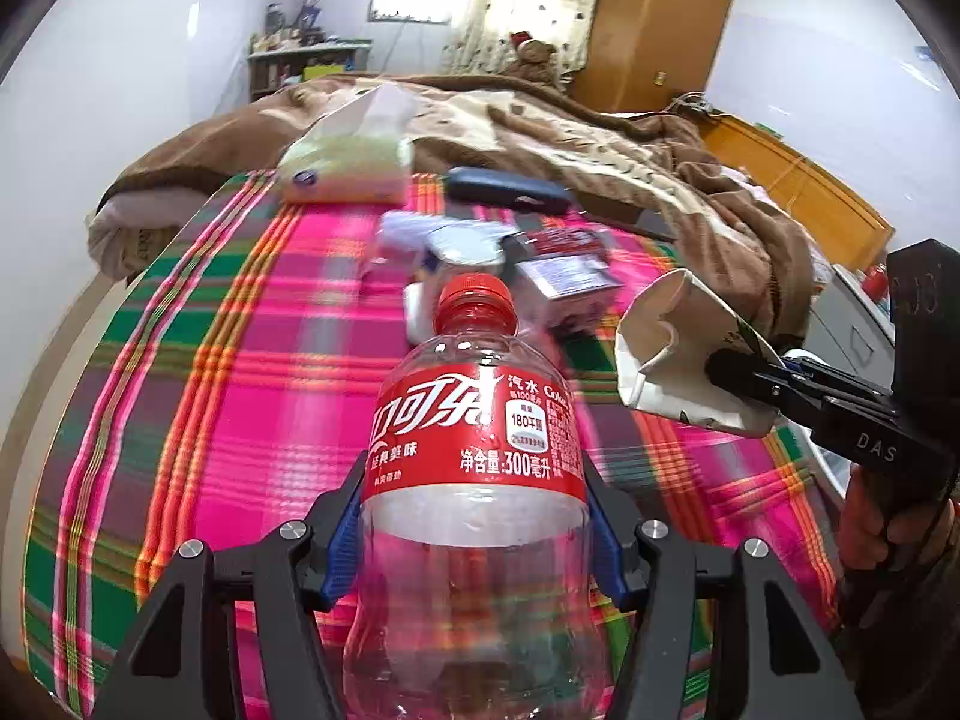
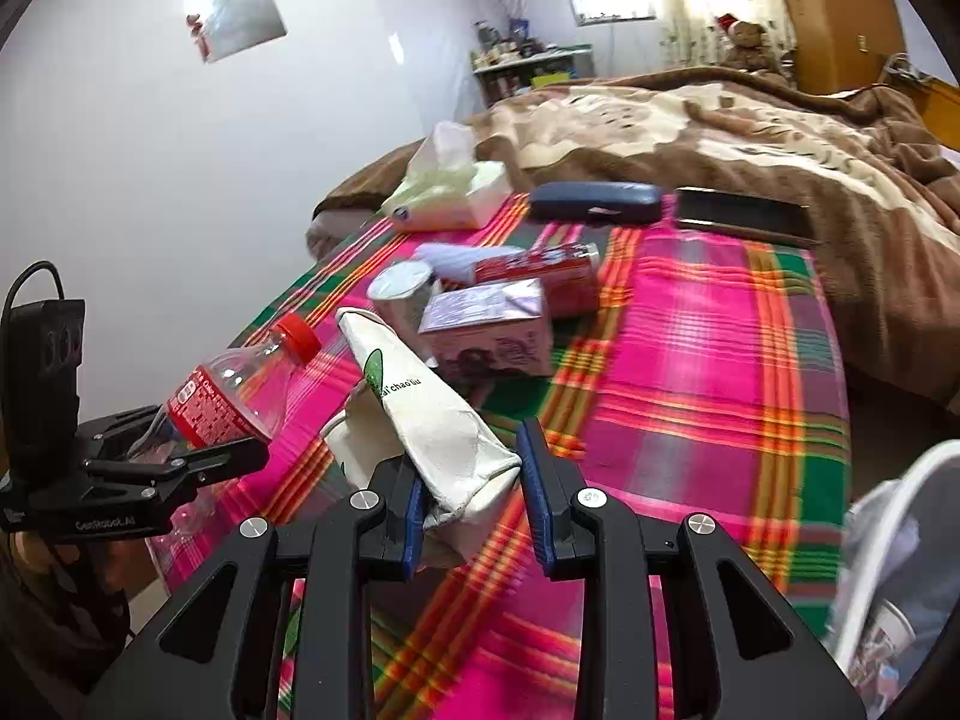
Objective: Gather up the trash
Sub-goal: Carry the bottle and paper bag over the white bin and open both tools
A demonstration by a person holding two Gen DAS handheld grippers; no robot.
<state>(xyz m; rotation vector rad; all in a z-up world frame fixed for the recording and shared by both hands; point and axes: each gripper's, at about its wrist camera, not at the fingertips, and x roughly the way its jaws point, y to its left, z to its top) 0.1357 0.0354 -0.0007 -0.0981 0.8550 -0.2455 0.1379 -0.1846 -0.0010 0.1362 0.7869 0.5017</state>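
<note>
My left gripper (image 1: 477,534) is shut on an empty clear cola bottle (image 1: 474,438) with a red cap and label, held above the plaid sheet; it also shows in the right wrist view (image 2: 234,390). My right gripper (image 2: 474,492) holds a crushed white paper cup (image 2: 420,414), which shows in the left wrist view (image 1: 684,354) pinched at its base. More trash lies on the bed: a purple carton (image 2: 492,330), a red can (image 2: 540,270), a foil-lidded cup (image 2: 402,288).
A tissue pack (image 2: 450,192), a dark blue case (image 2: 594,201) and a black phone (image 2: 744,213) lie by the brown blanket (image 2: 750,132). A white bin with trash (image 2: 900,588) stands at the lower right, off the bed's edge.
</note>
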